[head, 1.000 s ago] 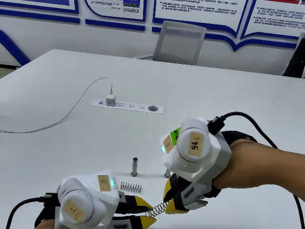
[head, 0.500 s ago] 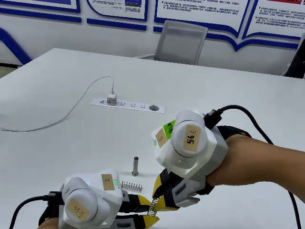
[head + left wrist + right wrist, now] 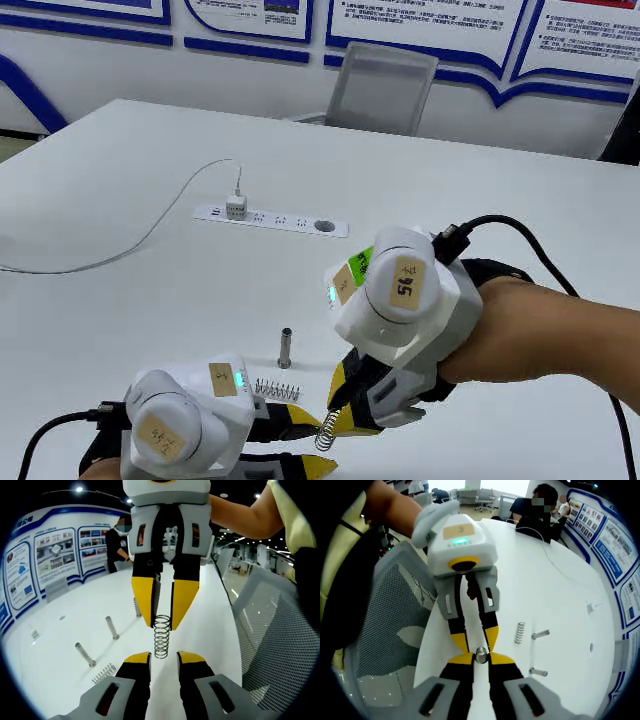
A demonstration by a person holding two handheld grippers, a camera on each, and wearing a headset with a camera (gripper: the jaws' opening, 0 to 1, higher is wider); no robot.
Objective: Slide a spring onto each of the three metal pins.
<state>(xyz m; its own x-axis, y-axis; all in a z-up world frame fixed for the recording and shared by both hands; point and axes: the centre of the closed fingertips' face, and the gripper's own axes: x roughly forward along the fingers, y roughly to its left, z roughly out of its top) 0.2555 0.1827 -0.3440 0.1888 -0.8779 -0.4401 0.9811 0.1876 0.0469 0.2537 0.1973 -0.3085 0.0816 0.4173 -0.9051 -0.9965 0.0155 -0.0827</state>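
One spring (image 3: pixel 161 636): left tool (image 3: pixel 163 656) to right tool (image 3: pixel 163 622)

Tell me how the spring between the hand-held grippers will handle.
The spring is thin open-coiled wire, so probably light and bendy sideways. Pinched by the right hand-held gripper, it may buckle or flick out. Laid down, it would likely roll.

White counter (image 3: pixel 450 200); silvery coiled-wire spring (image 3: pixel 161 636); grey steel pin (image 3: pixel 285 346); left gripper (image 3: pixel 163 657), right gripper (image 3: pixel 480 658) white-bodied, jaws black, yellow-tipped.
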